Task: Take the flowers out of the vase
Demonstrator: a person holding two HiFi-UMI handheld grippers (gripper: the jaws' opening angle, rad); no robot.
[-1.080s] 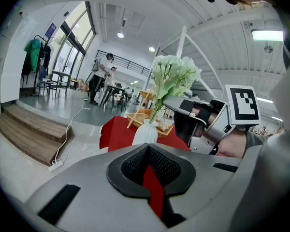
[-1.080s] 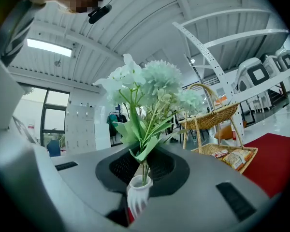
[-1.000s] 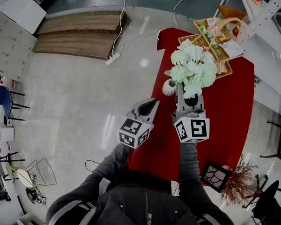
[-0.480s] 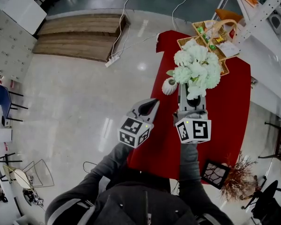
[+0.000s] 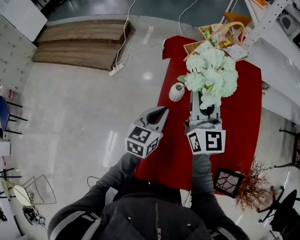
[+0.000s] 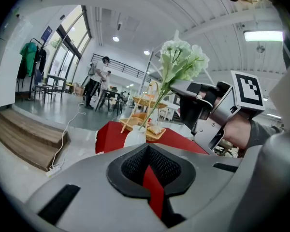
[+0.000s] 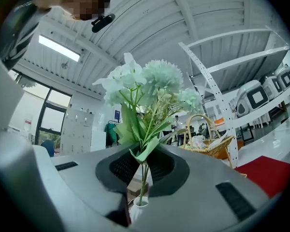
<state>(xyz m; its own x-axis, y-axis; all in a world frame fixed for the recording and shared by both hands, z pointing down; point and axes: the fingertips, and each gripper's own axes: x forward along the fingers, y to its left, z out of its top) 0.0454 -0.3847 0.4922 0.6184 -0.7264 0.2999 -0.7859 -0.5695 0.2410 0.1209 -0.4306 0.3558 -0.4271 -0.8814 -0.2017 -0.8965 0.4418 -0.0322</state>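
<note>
From the head view, the right hand-held gripper (image 5: 200, 106) is clamped on the stems of the pale green flowers (image 5: 212, 76). The blooms spread over its tips and hide them. The small white vase (image 5: 176, 92) stands near the left edge of the red desk (image 5: 240, 119), just left of the bunch. The left hand-held gripper (image 5: 159, 113) hangs off the desk's left edge, near the vase but apart from it. A wicker basket (image 5: 212, 34) sits at the far end of the desk, behind the blooms. A white shelf (image 5: 275, 14) rises to the right. A dark picture frame (image 5: 227, 182) and dried twigs (image 5: 252, 188) lie at the near right corner. On the floor to the left are wooden steps (image 5: 80, 44) and a power strip (image 5: 114, 67).

In the left gripper view, that gripper's jaws are drawn together with nothing between them, and only a narrow red slit shows. Past them, a thin stem slants from the right gripper down to the vase's mouth. A person (image 6: 99, 79) stands far back in the hall.

In the right gripper view, the jaws pinch the stems just under the leaves. The stem runs down between them into the vase's mouth below. The basket and shelf stand to the right.
</note>
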